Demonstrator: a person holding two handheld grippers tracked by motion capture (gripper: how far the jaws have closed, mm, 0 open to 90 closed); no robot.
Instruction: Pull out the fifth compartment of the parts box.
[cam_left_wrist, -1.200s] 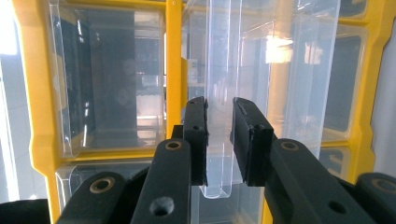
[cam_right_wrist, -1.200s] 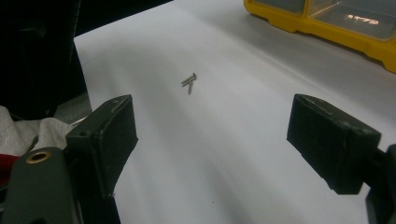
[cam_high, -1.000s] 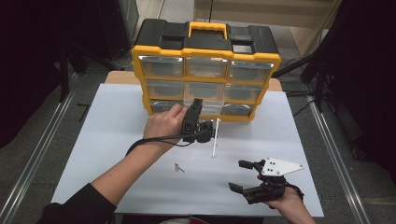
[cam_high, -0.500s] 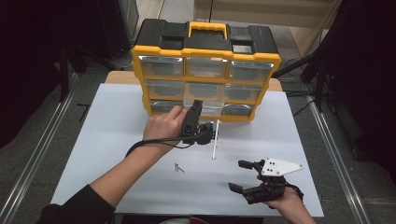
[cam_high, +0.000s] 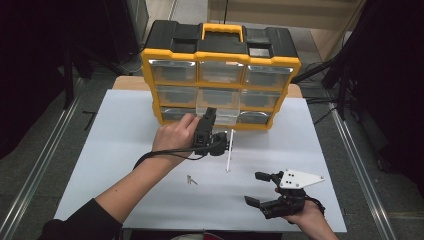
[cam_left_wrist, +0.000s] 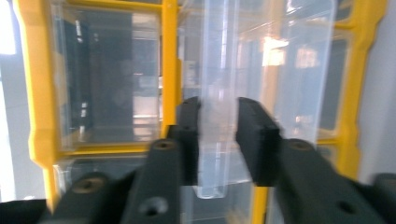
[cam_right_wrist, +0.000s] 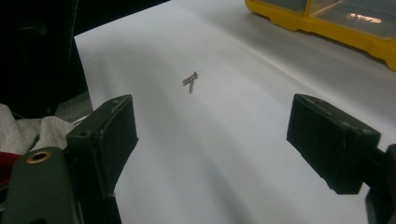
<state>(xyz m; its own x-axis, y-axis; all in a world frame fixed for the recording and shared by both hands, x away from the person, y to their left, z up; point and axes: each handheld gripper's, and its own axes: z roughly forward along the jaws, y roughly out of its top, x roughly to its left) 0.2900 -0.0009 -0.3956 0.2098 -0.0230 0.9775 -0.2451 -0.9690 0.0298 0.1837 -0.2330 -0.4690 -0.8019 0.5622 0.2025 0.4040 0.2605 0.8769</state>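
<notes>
While the yellow organizer (cam_high: 220, 80) stands upright at the upper centre of the high view, the left tongs (cam_high: 220, 142) sit just below its bottom middle drawer (cam_high: 220, 114), which is pulled partly out. Seen in the left gripper view, the clear drawer's front lip (cam_left_wrist: 217, 140) stands between the jaws, which have just been opening; a gap shows on the right side. At the lower right of the white surface (cam_high: 125, 145), the right tongs (cam_high: 260, 189) rest spread wide with nothing between them. Two small screws (cam_high: 190, 179) lie at lower centre.
</notes>
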